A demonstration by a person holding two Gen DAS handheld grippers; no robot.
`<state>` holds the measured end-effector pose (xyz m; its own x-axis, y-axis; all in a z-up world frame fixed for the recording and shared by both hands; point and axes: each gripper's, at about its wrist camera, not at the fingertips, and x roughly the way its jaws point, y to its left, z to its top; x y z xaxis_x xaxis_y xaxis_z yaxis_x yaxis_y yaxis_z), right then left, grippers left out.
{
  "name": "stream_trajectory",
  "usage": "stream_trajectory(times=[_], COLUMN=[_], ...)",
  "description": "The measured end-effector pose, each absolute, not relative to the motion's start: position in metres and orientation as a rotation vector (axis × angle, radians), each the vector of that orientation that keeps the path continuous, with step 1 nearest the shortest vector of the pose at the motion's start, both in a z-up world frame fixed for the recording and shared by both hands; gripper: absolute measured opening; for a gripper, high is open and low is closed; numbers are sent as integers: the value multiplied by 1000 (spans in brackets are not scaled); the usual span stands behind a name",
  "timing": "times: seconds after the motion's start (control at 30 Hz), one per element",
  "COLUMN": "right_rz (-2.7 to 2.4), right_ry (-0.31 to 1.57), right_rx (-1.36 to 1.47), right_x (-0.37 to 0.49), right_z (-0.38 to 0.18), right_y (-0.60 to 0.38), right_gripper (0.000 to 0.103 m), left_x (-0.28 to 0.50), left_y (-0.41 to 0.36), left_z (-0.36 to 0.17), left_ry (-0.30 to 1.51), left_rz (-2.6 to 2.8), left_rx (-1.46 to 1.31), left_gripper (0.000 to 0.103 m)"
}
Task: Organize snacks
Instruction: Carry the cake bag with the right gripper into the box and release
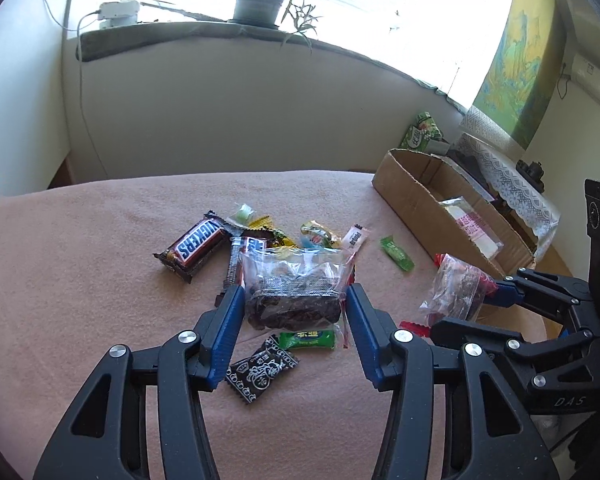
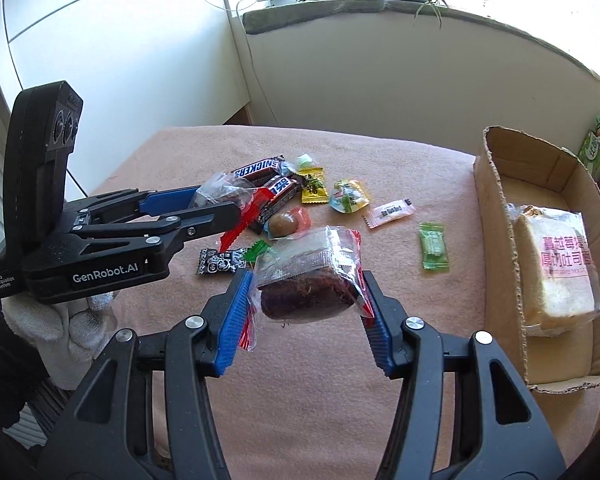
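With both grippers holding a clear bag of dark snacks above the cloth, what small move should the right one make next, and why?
Probably carry the right gripper and its bag sideways toward the cardboard box. The fingers already press on the bag and it hangs off the pink cloth. The box is open, holding only a bread pack, with bare floor beside it.

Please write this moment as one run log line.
left gripper: shut on dark snack bag | right gripper: shut on second bag | cardboard box: holds bread
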<state>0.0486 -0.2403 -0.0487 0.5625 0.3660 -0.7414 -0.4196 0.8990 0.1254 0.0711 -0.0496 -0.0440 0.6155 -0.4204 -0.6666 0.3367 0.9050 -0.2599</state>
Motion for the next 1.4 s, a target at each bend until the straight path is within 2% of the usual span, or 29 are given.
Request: stream_trajectory(times=[0.73,1.07,1.4], right_rz=[180,115,94], right_ry=[757,779,796], right_rx=[29,82,119], right_x=[51,60,65], right_z=[-7,-21,-31], right_y=[-395,-443,-466], right_gripper=[56,56,56], left_x=[72,69,72], left_y=[-178,-236,-258], left_z=[-18,-17,-19], left_ry=[764,765,779], left_rz=[-642,-704,-717], left_rx=[-84,-33,-5], left_gripper=[51,51,51])
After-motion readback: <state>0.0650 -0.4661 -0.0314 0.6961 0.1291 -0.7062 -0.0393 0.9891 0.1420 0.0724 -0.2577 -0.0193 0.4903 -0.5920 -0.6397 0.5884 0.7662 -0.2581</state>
